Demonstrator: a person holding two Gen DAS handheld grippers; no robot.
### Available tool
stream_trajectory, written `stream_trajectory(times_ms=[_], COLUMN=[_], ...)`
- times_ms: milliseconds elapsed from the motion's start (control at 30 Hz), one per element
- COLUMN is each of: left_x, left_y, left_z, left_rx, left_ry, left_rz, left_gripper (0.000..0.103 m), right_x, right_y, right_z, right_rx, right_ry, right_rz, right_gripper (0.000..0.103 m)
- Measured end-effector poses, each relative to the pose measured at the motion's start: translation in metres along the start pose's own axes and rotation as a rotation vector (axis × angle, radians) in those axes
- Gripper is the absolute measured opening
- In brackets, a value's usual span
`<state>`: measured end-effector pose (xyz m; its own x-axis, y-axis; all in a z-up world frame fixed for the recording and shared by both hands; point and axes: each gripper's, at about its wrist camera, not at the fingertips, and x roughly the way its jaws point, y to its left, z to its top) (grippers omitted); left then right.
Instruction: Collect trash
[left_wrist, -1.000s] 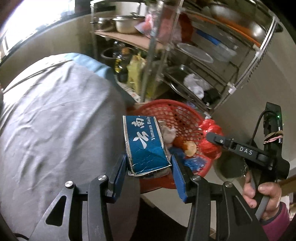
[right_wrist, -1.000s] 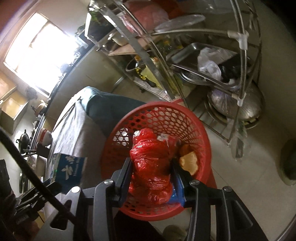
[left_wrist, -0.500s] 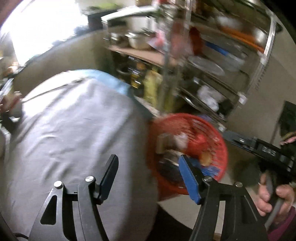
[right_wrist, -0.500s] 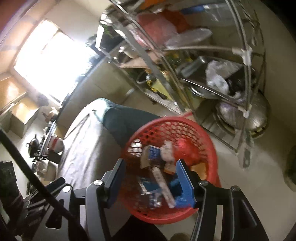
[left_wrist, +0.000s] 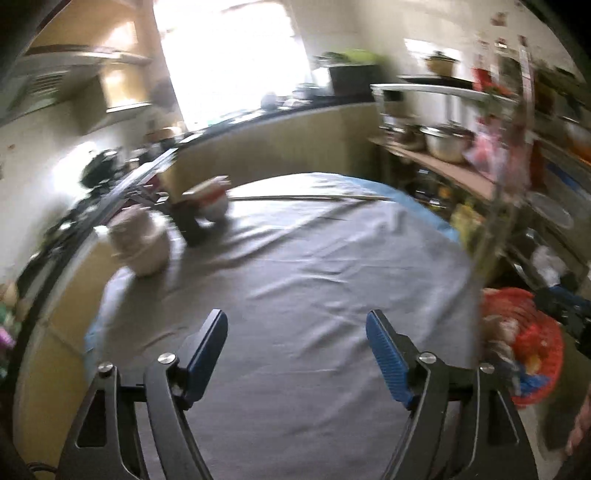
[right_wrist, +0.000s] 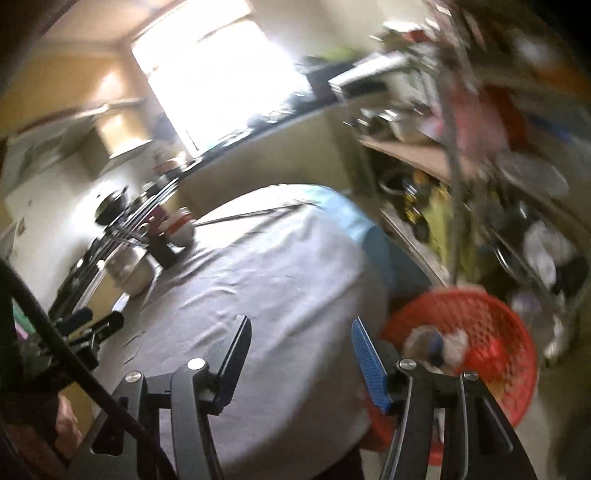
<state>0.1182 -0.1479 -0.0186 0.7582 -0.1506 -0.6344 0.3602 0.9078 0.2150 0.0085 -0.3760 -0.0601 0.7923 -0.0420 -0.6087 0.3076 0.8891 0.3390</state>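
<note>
My left gripper (left_wrist: 297, 350) is open and empty above the grey tablecloth (left_wrist: 295, 280). My right gripper (right_wrist: 301, 360) is open and empty over the cloth's (right_wrist: 266, 280) right edge. The red plastic basket (right_wrist: 480, 332) stands on the floor to the right of the table, with blurred trash in it; it also shows at the right edge of the left wrist view (left_wrist: 524, 332). Both views are motion-blurred.
A beige pot (left_wrist: 140, 243), a red-and-white bowl (left_wrist: 210, 199) and a dark block (left_wrist: 192, 225) stand at the table's far left. A metal rack (right_wrist: 480, 155) with pans and bottles stands on the right. A counter and bright window lie behind.
The left gripper let go of the blue carton and the right let go of the red bag into the basket. Both opened and swung left, back over the table.
</note>
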Motion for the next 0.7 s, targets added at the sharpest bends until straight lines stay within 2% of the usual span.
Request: stream_trajectory(times_ms=[167,367,700], left_x=[-0.005,-0.005,-0.016], left_y=[0.049,0.086,0.137], left_z=[-0.007,-0.016,-0.032], left_rx=[-0.082,-0.150,-0.226], left_ry=[-0.004,0.006,0.007], left_rz=[0.074,0.143,0.234], left_gripper=[0.079,0.079,0.079], right_x=[0.000,0.002,0.009], right_y=[0.064,0.118,0.168], right_z=[0.002,0.002,-0.012], right_rx=[-0.151,-0.250,-0.333], right_ry=[-0.033,-0.034,0.000], right_rz=[0.029,0.081,0.136], right_gripper=[0.060,0.061,0.061])
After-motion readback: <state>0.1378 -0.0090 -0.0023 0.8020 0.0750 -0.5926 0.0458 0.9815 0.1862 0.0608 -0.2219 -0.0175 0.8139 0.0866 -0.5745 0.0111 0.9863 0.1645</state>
